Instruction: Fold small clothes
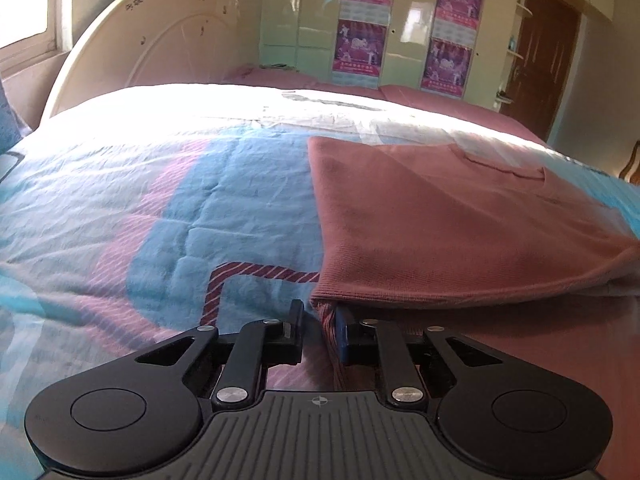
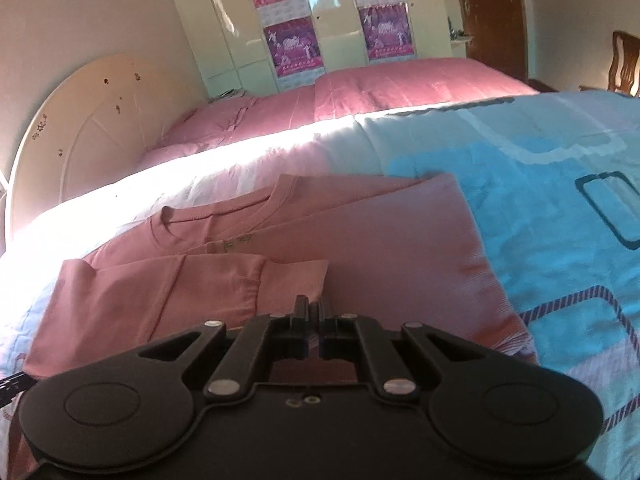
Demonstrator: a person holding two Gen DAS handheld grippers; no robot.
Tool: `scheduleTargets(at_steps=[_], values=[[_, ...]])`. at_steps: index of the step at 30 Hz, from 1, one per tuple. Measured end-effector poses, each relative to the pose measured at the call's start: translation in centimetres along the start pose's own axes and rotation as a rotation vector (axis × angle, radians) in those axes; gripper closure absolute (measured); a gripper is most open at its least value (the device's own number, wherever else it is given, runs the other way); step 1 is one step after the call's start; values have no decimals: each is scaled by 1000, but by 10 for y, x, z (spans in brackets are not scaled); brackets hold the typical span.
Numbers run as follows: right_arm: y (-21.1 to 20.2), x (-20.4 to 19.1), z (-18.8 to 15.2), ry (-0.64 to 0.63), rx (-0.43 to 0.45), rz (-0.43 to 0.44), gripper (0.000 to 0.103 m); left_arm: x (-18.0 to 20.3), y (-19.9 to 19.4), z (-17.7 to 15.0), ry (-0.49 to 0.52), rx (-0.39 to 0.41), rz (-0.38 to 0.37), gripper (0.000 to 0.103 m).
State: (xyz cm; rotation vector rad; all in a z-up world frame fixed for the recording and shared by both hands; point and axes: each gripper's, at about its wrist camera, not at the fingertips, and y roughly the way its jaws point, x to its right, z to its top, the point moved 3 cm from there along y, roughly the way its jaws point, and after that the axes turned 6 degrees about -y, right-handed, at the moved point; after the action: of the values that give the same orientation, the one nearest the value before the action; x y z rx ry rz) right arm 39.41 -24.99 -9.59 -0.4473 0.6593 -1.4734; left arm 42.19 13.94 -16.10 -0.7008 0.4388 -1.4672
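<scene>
A dusty-pink long-sleeved shirt [image 1: 440, 216] lies partly folded on the blue and pink bedspread [image 1: 160, 200]. In the left wrist view my left gripper [image 1: 320, 320] has its jaws a little apart, with the shirt's ribbed hem corner hanging between the fingers. In the right wrist view the shirt [image 2: 360, 240] shows its neckline at the far end and a sleeve [image 2: 160, 292] folded across the body. My right gripper [image 2: 314, 312] is shut, low over the shirt's near part; whether cloth is pinched between the tips cannot be told.
A cream headboard [image 1: 160, 40] stands at the far left of the bed. A pink blanket [image 2: 380, 84] covers the far side. A pale green wardrobe with posters [image 1: 400, 20] and a brown door [image 1: 548, 52] are behind. A wooden chair [image 2: 624, 64] stands at the right.
</scene>
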Motion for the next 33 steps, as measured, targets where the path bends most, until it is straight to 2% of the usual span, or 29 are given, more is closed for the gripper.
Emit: scheduleTargets(at_steps=[6,12,14,16,17,19,21,23,25,27,29,31,33], values=[[8,-2,-3,-14,-25,-13,99,-2,-1,1,-4,0,-10,88],[-8,-10,7,-50,79,1,99,-1,-1,0,4,2,-6,88],[2,-6,2,-70,27,-30,99,-2,-2,0,4,-8,-10,87],[19,4,-10,-43,-91,-36,89,-4,-7,3,5,-22,-24,87],[18,10,-12,-13,-96,-33,84,-7,-13,4,-5,-21,-33,87],[1,20,-9,53,-30,-9,67,-12,-29,6,-29,25,-34,87],[-4,24,1,64,5,21,65,-13,-40,12,-50,73,-43,87],[7,26,12,73,-13,39,65,-9,-41,21,-62,114,-70,87],[26,28,20,97,-33,79,67,2,-28,30,-44,109,-94,86],[49,27,24,101,-64,80,70,17,-8,37,-11,94,-126,86],[66,25,23,129,-101,114,76,28,16,39,5,31,-127,86],[72,16,22,78,-103,133,96,34,36,36,17,-12,-114,86],[68,1,23,-17,-81,112,96,36,40,35,28,6,-99,87]])
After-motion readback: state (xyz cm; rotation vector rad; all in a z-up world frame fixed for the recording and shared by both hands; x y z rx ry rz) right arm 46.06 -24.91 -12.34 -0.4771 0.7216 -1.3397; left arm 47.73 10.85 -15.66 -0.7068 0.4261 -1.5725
